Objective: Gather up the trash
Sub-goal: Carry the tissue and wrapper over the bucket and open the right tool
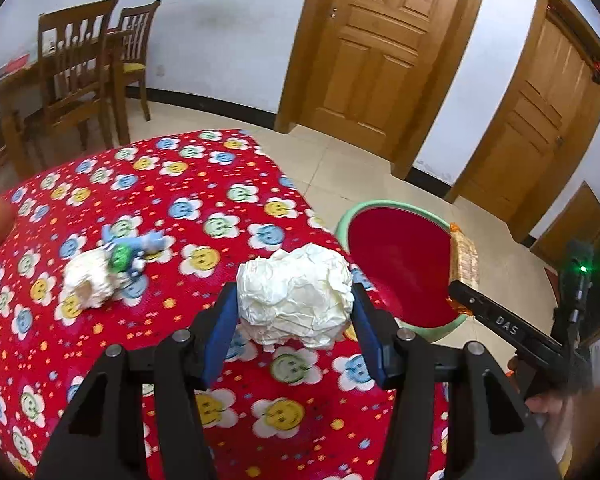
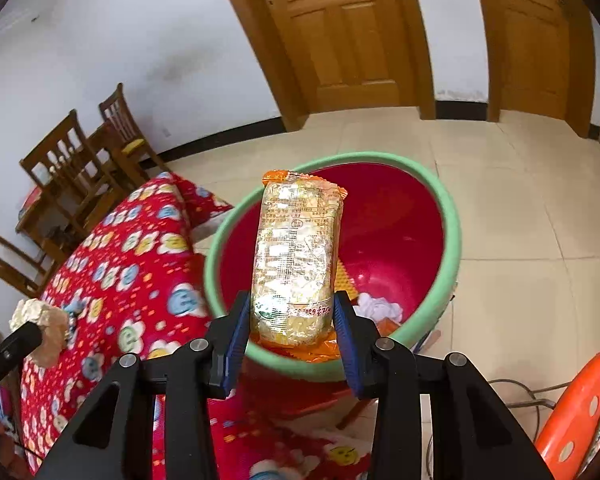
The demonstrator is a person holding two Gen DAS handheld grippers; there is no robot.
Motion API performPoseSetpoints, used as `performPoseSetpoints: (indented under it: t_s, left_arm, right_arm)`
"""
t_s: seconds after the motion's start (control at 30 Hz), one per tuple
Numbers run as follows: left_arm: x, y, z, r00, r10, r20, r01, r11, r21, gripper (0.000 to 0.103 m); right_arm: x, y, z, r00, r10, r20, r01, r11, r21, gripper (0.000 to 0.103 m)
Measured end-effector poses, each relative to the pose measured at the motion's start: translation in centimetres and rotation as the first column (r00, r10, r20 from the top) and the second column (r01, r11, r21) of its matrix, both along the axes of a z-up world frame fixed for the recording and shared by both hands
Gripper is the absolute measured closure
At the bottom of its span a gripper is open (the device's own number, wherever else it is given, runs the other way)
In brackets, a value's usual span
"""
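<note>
I have the noodle packet (image 2: 296, 256) pinched at its lower end in my right gripper (image 2: 292, 316), standing upright over the mouth of the red bin (image 2: 420, 184) with the green rim, which sits on the floor just beside the table (image 1: 140, 208). White crumpled scraps already lie at the bin's bottom. In my left gripper (image 1: 296, 308) sits a ball of crumpled paper (image 1: 296, 292), above the flowered cloth near the table's edge, not yet over the bin.

What worries me: the packet is tall and held only by its base, so on release I judge it could tip toward the near rim and slide out onto the floor. The paper ball is light and springy; let go short of the rim, it would likely bounce off the table edge.

Both sets of tongs are partly closed and clamped on their loads, the blue pads (image 2: 240, 320) pressing the packet's sides, the left pair squeezing the ball. Another wad (image 1: 88, 284) and a blue-green wrapper (image 1: 132, 252) remain on the table.
</note>
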State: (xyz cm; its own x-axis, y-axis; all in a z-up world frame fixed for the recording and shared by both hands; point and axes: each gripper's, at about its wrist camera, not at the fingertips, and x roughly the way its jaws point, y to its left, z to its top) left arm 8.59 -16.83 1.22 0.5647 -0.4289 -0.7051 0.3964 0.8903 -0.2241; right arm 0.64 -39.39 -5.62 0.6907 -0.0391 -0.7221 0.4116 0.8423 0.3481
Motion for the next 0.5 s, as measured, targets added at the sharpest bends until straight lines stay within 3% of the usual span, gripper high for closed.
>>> performPoseSetpoints:
  t_s: [0.5]
  left_arm:
    - [1.5, -5.2, -1.3, 0.996, -0.085, -0.022, 0.085, 0.996, 0.025, 0.047]
  right_arm:
    - [-0.2, -3.4, -0.6, 0.999, -0.038, 0.017, 0.037, 0.999, 0.016, 0.057]
